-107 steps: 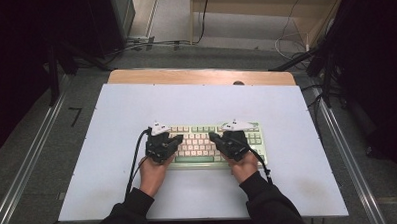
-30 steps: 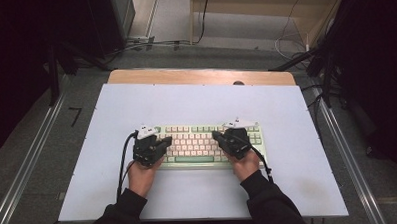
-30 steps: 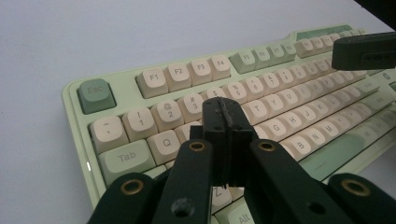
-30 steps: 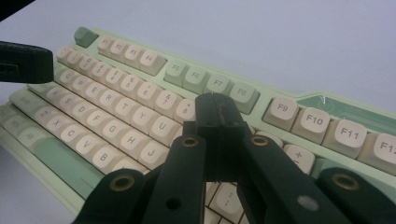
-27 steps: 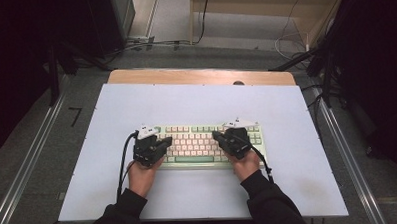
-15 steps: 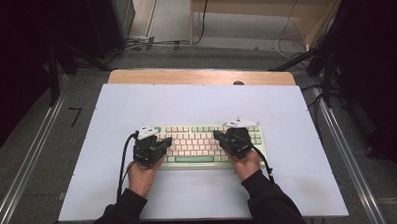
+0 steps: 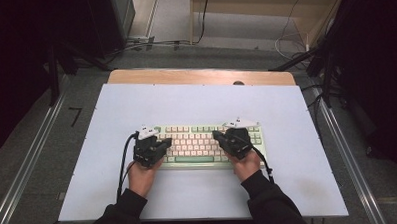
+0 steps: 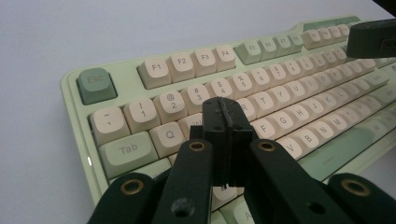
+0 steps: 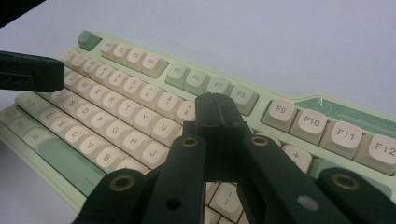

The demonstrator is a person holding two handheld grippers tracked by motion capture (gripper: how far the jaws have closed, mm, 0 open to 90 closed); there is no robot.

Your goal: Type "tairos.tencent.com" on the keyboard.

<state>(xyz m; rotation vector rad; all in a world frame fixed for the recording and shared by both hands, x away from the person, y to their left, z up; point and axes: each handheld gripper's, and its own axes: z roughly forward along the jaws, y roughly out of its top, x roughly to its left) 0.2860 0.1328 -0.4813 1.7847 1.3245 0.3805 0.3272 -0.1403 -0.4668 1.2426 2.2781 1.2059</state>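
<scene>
A pale green keyboard (image 7: 197, 134) with cream keys lies on the white mat, near the person's side. My left gripper (image 7: 166, 141) is over its left end, its jaws shut with nothing between them. In the left gripper view the closed tips (image 8: 224, 106) hover just above the W and E keys of the keyboard (image 8: 280, 88). My right gripper (image 7: 217, 136) is over the right half, also shut and empty. Its tips (image 9: 215, 100) are above the number row near the 9 key of the keyboard (image 9: 140, 93). Each gripper view catches the other gripper's tip (image 8: 373, 39) (image 9: 28, 70) at its edge.
The white mat (image 7: 196, 102) covers a wooden table whose far edge (image 7: 200, 76) shows. Metal rails run along the left (image 7: 23, 168) and right (image 7: 345, 152) sides. Cables (image 7: 149, 42) lie on the floor behind, with dark equipment on both sides.
Since the oldest frame my left gripper has shifted a little to the left along the keyboard. Over the last second neither hand has moved.
</scene>
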